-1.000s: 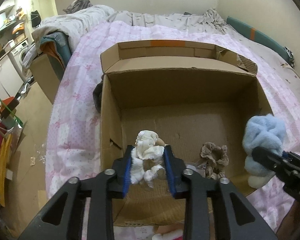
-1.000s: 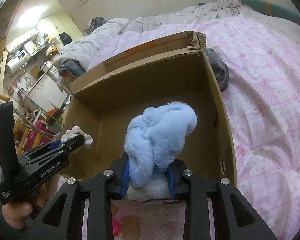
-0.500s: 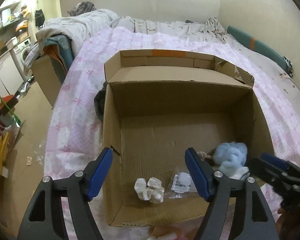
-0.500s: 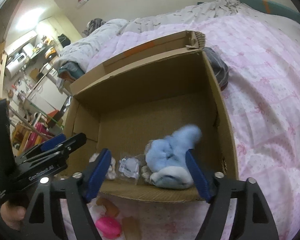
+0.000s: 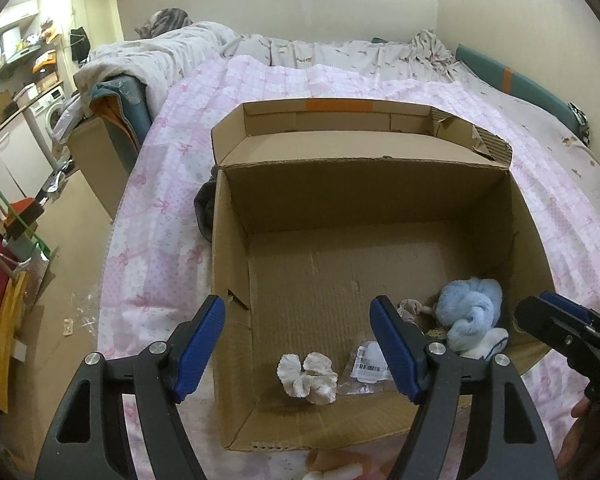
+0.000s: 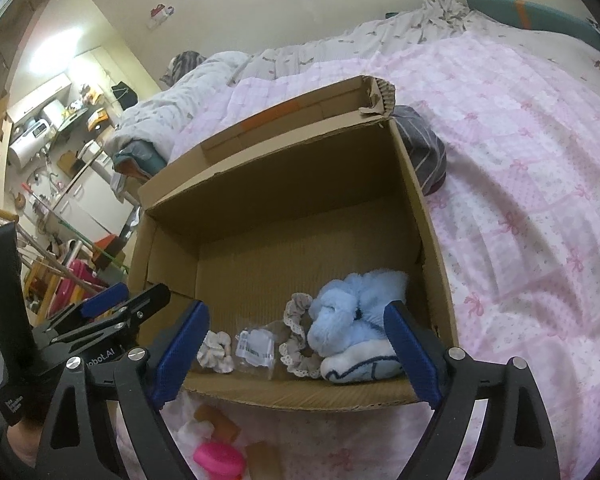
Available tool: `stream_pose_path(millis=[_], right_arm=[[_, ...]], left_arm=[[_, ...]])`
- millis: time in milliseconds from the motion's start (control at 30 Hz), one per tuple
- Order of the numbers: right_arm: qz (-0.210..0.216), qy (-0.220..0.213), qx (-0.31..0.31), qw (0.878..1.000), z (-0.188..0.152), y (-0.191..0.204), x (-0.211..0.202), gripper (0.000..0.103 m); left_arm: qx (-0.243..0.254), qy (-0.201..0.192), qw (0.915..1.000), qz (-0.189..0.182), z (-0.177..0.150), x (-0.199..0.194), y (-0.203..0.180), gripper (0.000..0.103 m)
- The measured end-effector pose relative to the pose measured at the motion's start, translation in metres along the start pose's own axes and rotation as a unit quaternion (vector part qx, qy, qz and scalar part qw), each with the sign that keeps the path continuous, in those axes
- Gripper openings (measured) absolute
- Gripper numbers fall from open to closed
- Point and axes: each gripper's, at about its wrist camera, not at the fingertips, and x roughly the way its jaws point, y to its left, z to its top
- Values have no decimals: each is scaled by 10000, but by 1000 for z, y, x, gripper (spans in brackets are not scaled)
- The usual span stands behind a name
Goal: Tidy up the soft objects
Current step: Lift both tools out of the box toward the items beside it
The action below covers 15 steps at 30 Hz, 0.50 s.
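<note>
An open cardboard box point(image 5: 228, 264) point(image 6: 428, 240) stands on the pink bed. Inside at its near side lie a white scrunchie point(image 5: 306, 378) point(image 6: 216, 350), a small clear packet with a label point(image 5: 370, 366) point(image 6: 254, 350), a beige lace scrunchie point(image 6: 296, 332) and a fluffy light-blue soft sock point(image 5: 470, 316) point(image 6: 356, 308). My left gripper point(image 5: 298, 346) is open and empty above the box's near left. My right gripper point(image 6: 296, 354) is open and empty above the near edge, and shows at the right in the left wrist view point(image 5: 556, 320).
Pink, orange and white small items point(image 6: 218, 444) lie on the bed in front of the box. A dark striped cloth point(image 6: 422, 152) lies behind the box's right corner. The bed edge and floor clutter point(image 5: 16, 280) are to the left.
Both grippers opened and let go: the white scrunchie and the blue sock dropped into the box. Both grippers then pulled back slightly toward the near edge.
</note>
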Motion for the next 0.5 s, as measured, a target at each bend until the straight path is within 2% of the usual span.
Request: stream_pose_path(millis=[100, 233, 500], right_arm=[[-14, -26, 26, 10000, 1, -1, -2, 95], [-24, -87, 56, 9999, 1, -2, -9, 95], [-81, -163, -44, 9998, -4, -1, -30, 95]], left_arm=[[-13, -54, 10000, 36, 1, -7, 3, 73], [-94, -372, 9993, -1, 3, -32, 11, 73], [-273, -394, 9987, 158, -12, -55, 28, 73]])
